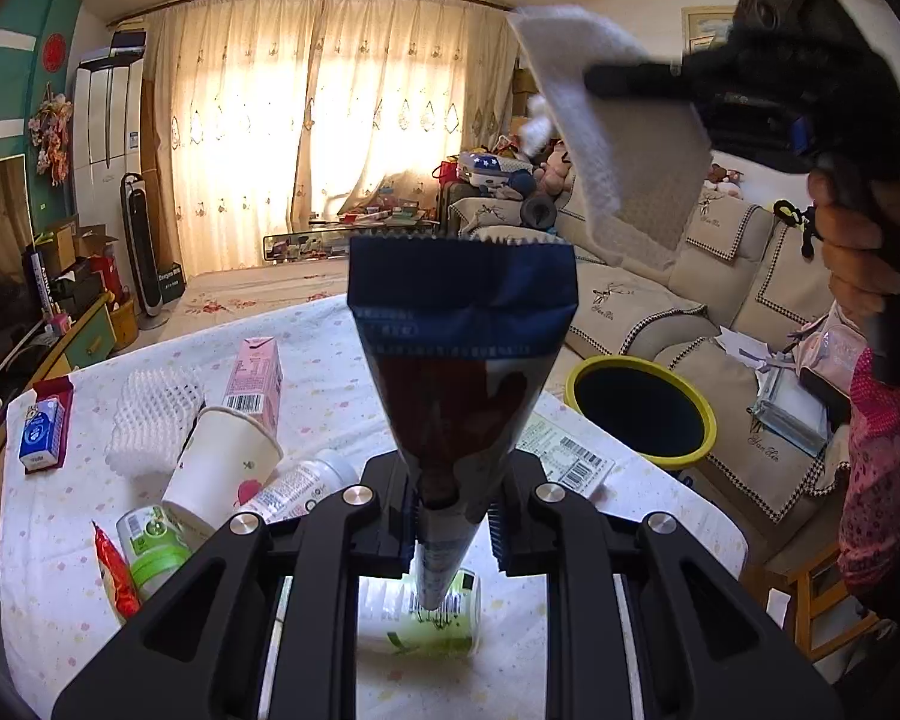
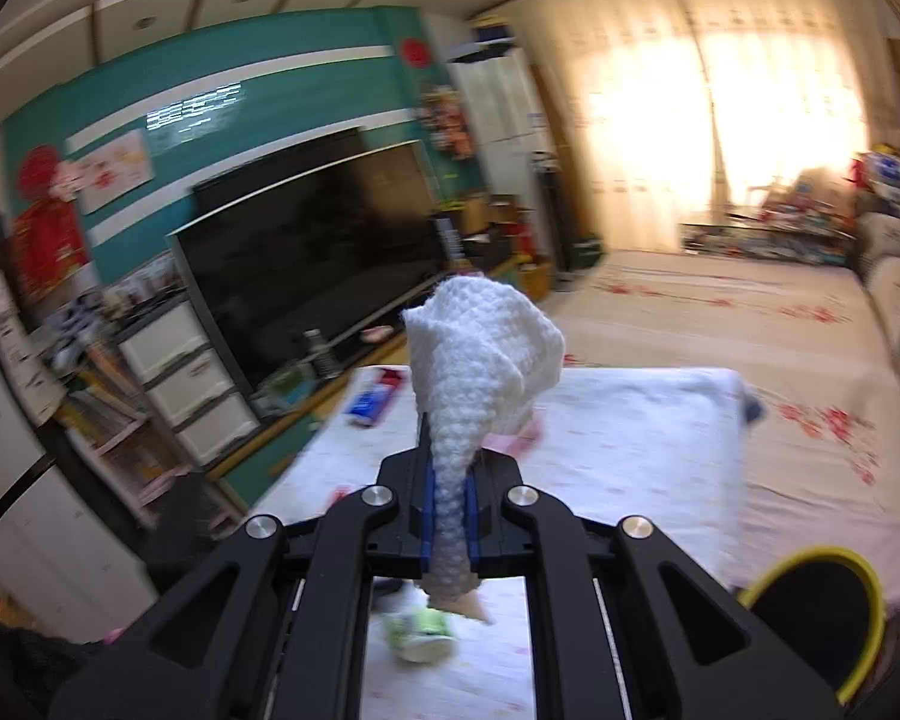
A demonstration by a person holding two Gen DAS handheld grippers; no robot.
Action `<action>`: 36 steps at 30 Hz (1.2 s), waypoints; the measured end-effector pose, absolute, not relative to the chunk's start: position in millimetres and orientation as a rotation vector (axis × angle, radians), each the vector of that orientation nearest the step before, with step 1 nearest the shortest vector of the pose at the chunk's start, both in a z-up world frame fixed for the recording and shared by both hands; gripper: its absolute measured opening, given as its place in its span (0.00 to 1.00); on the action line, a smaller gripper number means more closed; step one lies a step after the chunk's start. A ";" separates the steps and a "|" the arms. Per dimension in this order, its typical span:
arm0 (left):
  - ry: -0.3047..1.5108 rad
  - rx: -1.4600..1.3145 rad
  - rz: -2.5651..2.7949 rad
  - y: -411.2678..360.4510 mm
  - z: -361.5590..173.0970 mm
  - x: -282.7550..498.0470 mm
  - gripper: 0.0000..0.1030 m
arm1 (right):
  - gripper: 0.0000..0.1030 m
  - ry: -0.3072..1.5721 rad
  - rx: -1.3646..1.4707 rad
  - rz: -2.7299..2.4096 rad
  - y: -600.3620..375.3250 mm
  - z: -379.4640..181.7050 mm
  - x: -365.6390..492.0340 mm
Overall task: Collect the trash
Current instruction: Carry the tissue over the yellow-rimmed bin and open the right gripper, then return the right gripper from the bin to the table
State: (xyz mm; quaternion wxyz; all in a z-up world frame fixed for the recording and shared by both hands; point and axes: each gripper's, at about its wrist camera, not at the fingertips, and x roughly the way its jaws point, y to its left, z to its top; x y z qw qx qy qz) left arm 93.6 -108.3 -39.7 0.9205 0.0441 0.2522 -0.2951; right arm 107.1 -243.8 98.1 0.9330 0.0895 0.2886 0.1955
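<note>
- Left gripper (image 1: 453,516): jaws closed on the narrow end of a dark blue snack wrapper (image 1: 459,354), which stands upright above the claw.
- Table litter left of this claw: paper cup (image 1: 222,465), pink carton (image 1: 255,381).
- Yellow-rimmed bin (image 1: 645,405): right of the claw, beyond the table edge.
- Right gripper (image 2: 450,516): jaws clamped on a white foam net (image 2: 480,360), raised; bin (image 2: 834,558) at lower right.
</note>
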 end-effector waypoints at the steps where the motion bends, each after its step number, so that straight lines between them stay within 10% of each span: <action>1: 0.521 0.087 -0.606 -107.9 -39.4 92.6 0.19 | 0.08 0.595 0.185 0.356 -254.7 93.4 107.0; 17: 0.560 0.102 -0.640 -126.9 -39.4 86.5 0.19 | 0.12 1.007 0.312 -0.229 -438.1 -120.1 152.8; 20: 0.568 0.111 -0.643 -131.8 -40.2 89.2 0.19 | 0.41 1.041 0.320 -0.266 -452.7 -148.3 156.9; 22: 0.575 0.116 -0.644 -134.9 -40.3 93.7 0.19 | 0.57 1.039 0.313 -0.294 -456.1 -156.8 152.5; 36: 0.653 0.201 -0.768 -218.5 -36.7 117.3 0.20 | 0.68 0.791 0.314 -0.337 -449.8 -99.0 30.8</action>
